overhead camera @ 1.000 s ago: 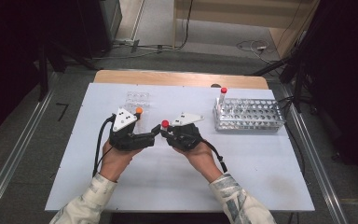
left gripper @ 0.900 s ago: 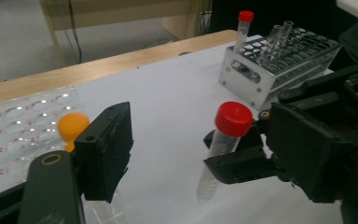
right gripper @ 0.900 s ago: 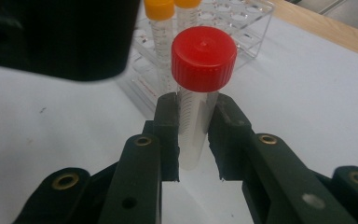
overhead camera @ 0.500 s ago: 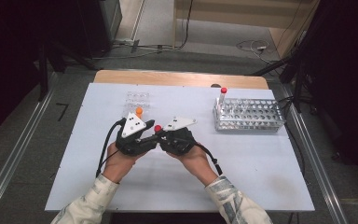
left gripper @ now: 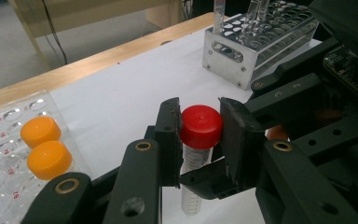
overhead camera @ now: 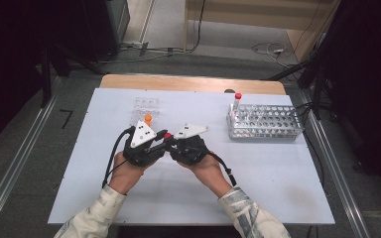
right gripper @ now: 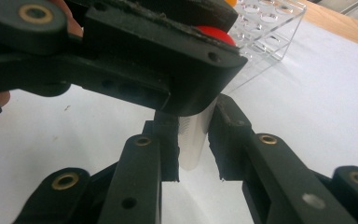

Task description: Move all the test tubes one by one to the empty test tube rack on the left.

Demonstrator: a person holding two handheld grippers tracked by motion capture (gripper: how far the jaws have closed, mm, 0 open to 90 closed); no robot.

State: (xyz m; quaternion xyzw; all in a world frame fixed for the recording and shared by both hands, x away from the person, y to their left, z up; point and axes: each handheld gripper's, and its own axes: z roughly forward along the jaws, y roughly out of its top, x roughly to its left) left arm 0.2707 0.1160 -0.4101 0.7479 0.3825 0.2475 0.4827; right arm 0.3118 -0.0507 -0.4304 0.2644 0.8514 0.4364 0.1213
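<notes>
A clear tube (left gripper: 191, 177) with a red cap (left gripper: 200, 126) stands upright above the white table (overhead camera: 278, 173), between my two grippers at the table's middle. My left gripper (left gripper: 199, 135) has just been closing its jaws, and its pads now press on both sides of the red cap (overhead camera: 167, 135). My right gripper (right gripper: 193, 140) is shut on the tube's clear body (right gripper: 196, 135), lower down. In the high view the left gripper (overhead camera: 162, 140) and right gripper (overhead camera: 170, 145) meet tip to tip.
A metal tube rack (overhead camera: 265, 121) with one red-capped tube (overhead camera: 236, 101) stands at the right. A clear plastic rack (overhead camera: 145, 106) behind the left gripper holds orange-capped tubes (left gripper: 39, 130). A wooden strip (overhead camera: 193, 83) runs along the table's far edge.
The two hands have drawn together at the table's middle. The left gripper's jaws, open and apart from the tube a second ago, have closed on the red cap.
</notes>
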